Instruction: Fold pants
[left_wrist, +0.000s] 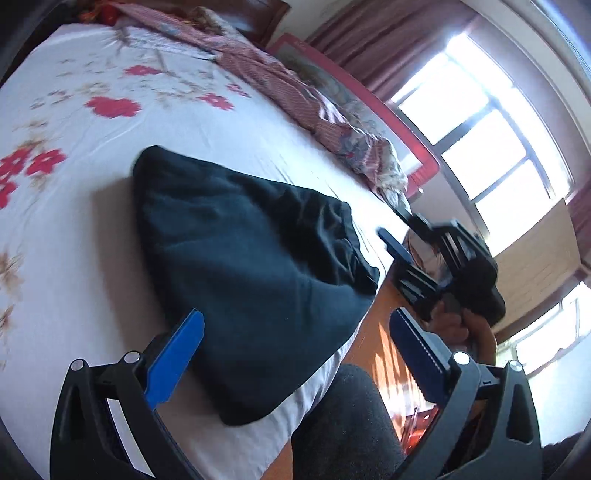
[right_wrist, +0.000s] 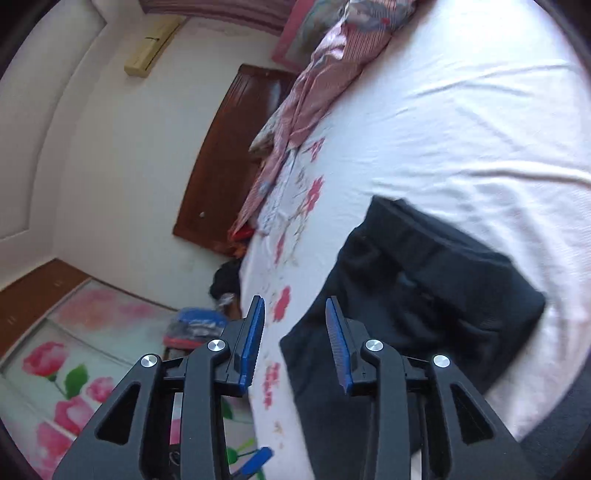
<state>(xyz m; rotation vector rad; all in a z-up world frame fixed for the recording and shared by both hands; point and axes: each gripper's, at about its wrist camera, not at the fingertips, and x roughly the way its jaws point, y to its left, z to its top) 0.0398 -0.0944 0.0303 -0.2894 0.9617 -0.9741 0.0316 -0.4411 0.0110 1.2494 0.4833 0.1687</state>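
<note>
I see the dark folded pants (left_wrist: 243, 280) lying in a compact bundle on the white floral bedsheet (left_wrist: 74, 122), close to the bed's near edge. My left gripper (left_wrist: 295, 343) hangs just off that bundle with its blue fingers spread wide — nothing between them. My right gripper (right_wrist: 295, 343) sits beside the pants too, fingers parted narrowly and empty. A striped pink quilt (right_wrist: 314, 92) lies well beyond the pants.
</note>
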